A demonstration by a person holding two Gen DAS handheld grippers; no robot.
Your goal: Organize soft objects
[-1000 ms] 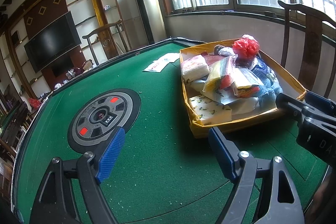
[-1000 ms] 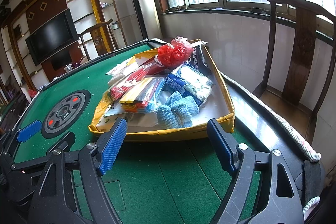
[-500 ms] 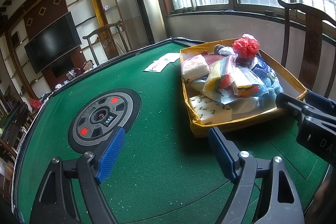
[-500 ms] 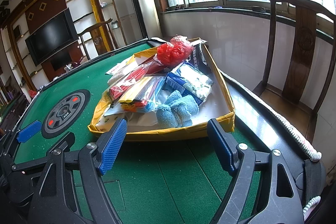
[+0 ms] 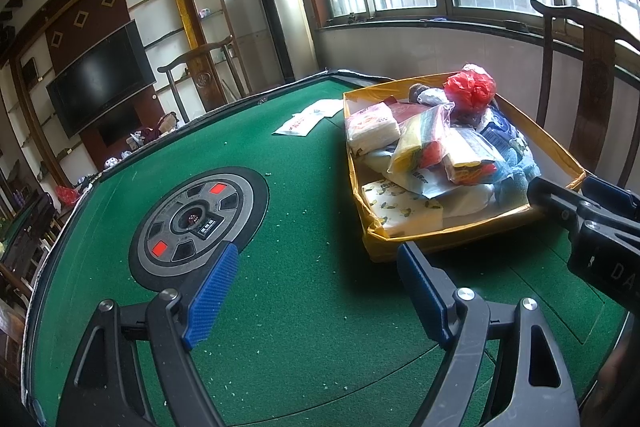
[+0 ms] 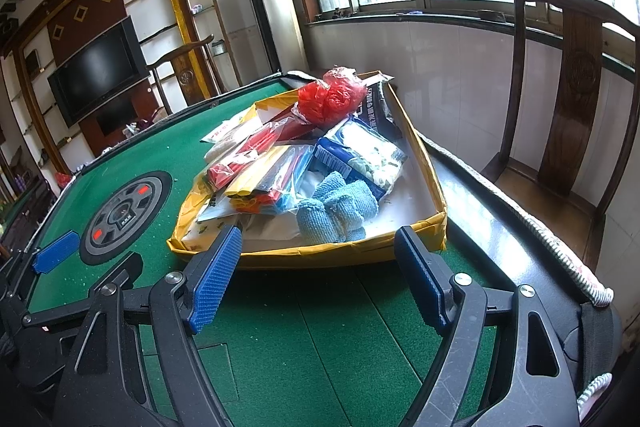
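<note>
A shallow yellow cardboard box (image 6: 320, 254) (image 5: 404, 245) sits on the green table near the window side. It holds a pile of soft goods: a red plastic bag (image 6: 332, 95) (image 5: 472, 89), light blue fluffy cloths (image 6: 340, 207), tissue packs (image 5: 372, 127) and bagged colourful items (image 6: 264, 175). My right gripper (image 6: 318, 275) hovers open just in front of the box's near wall, nothing between its blue pads. My left gripper (image 5: 316, 291) stands open over bare green felt, left of the box. The right gripper's fingers (image 5: 560, 203) show at the right edge of the left wrist view.
A round grey control panel (image 5: 198, 223) is set in the middle of the green table (image 5: 300, 327). White paper sheets (image 5: 308, 119) lie beyond the box. A wooden chair (image 6: 576, 87) stands right of the table, whose dark rim (image 6: 500, 227) runs beside the box.
</note>
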